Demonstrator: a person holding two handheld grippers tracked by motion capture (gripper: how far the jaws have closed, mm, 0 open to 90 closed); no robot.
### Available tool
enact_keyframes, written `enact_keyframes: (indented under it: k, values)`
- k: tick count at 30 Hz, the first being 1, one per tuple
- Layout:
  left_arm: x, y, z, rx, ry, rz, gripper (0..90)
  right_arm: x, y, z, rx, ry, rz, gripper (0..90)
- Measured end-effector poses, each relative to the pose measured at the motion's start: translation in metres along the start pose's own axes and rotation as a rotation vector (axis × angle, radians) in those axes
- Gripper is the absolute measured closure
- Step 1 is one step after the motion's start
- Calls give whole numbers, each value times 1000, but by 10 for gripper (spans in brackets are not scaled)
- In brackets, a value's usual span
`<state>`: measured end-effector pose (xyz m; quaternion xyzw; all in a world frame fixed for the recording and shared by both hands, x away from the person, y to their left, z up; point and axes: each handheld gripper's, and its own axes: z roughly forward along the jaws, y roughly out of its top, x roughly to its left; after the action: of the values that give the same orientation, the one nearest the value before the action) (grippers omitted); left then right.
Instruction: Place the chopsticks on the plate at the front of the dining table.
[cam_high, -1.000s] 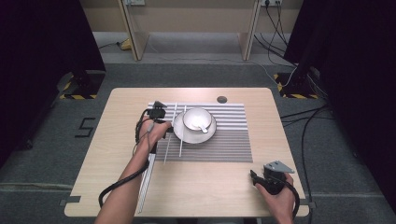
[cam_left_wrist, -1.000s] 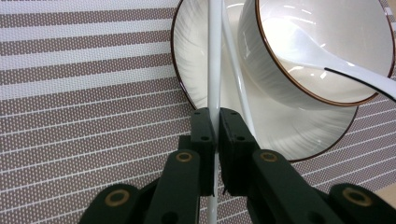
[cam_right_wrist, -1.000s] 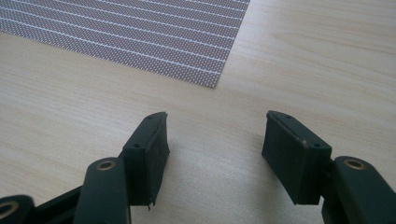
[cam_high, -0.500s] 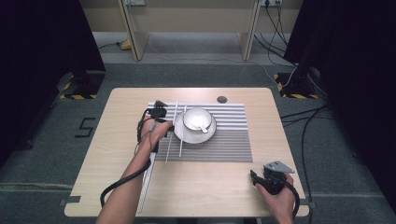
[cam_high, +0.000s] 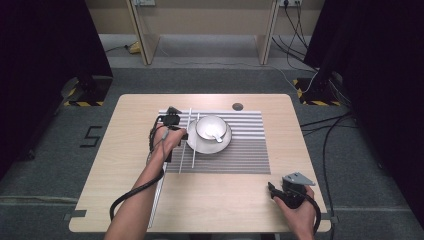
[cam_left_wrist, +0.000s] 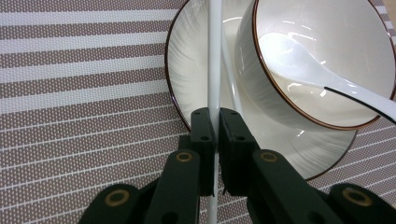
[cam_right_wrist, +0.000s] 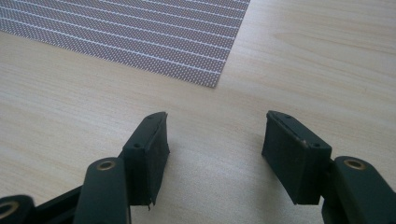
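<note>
The left hand-held gripper (cam_left_wrist: 215, 122) is clamped tight on a thin, glossy white chopstick (cam_left_wrist: 214, 56) that lies across the rim of the brown-edged white saucer (cam_left_wrist: 187, 79) on the striped placemat (cam_left_wrist: 79, 93). The right hand-held gripper (cam_right_wrist: 215, 144) rests wide apart, holding nothing, over the bare wooden surface (cam_right_wrist: 303, 56).

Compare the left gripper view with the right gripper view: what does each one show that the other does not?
Left gripper view: the left hand-held gripper shut on a white chopstick, beside a bowl with a spoon on a saucer. Right gripper view: the right hand-held gripper open, over bare wooden table. Both share the striped placemat.
</note>
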<state>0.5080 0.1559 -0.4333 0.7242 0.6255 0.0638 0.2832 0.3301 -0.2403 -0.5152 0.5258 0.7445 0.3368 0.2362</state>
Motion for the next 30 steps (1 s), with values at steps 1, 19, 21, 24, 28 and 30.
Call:
enact_keyframes:
  k: [1,19,21,24,28,30]
  values:
    - [0,0,0,1,0,-1,846,0,0,0,0,0,0,406]
    - [0,2,10,-17,18,-7,845,0,0,0,1,1,-2,405]
    - [0,2,11,-18,21,-6,845,0,0,0,1,1,-2,405]
    - [-1,2,11,-27,24,-5,846,0,0,0,1,1,-2,405]
    - [-2,3,11,-36,23,-3,847,0,0,0,1,1,-2,405]
    - [-3,3,12,-40,25,0,848,0,0,0,1,1,-2,405]
